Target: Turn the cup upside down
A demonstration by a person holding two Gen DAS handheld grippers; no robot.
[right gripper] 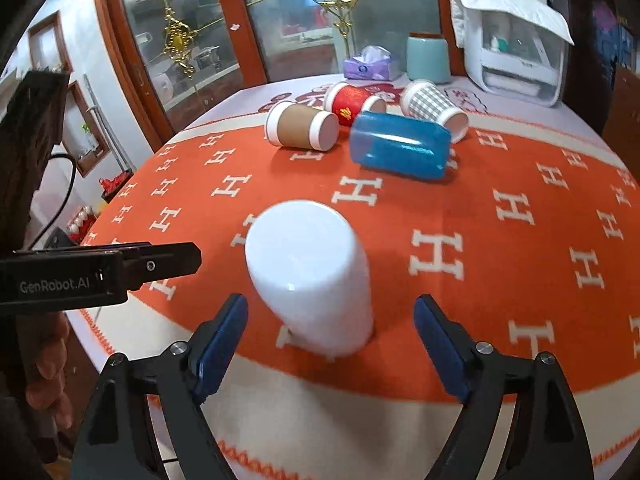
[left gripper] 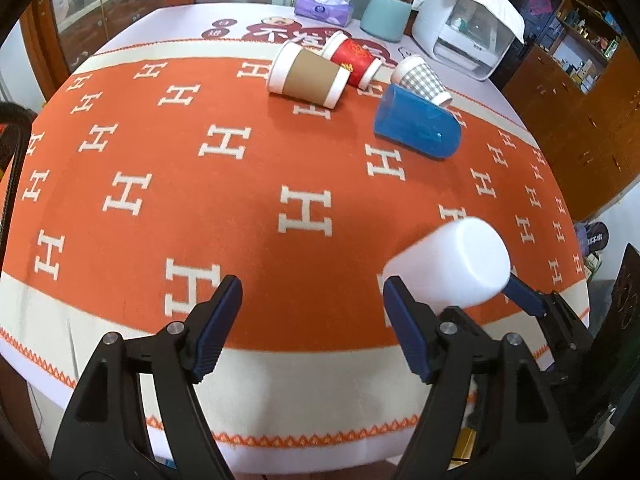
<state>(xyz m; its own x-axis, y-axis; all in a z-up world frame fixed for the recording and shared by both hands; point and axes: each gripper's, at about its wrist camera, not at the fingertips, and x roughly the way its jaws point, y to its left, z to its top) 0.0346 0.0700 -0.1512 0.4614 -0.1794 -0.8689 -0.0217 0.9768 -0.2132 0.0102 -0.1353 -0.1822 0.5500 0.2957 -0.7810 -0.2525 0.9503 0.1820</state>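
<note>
A white cup [right gripper: 312,284] stands upside down on the orange cloth, mouth down, just ahead of my right gripper [right gripper: 330,344]. The right gripper is open, its blue pads either side of the cup and a little short of it, not touching. In the left wrist view the same white cup [left gripper: 452,264] shows at the right, with one right-gripper finger [left gripper: 524,296] behind it. My left gripper [left gripper: 312,324] is open and empty above the cloth near the table's front edge.
Several cups lie on their sides further back: a brown one [left gripper: 306,76], a red one [left gripper: 352,58], a checked one [left gripper: 420,78] and a blue one [left gripper: 416,122]. A tissue pack [left gripper: 324,8], a teal canister [left gripper: 386,16] and a white appliance [left gripper: 464,32] stand at the back.
</note>
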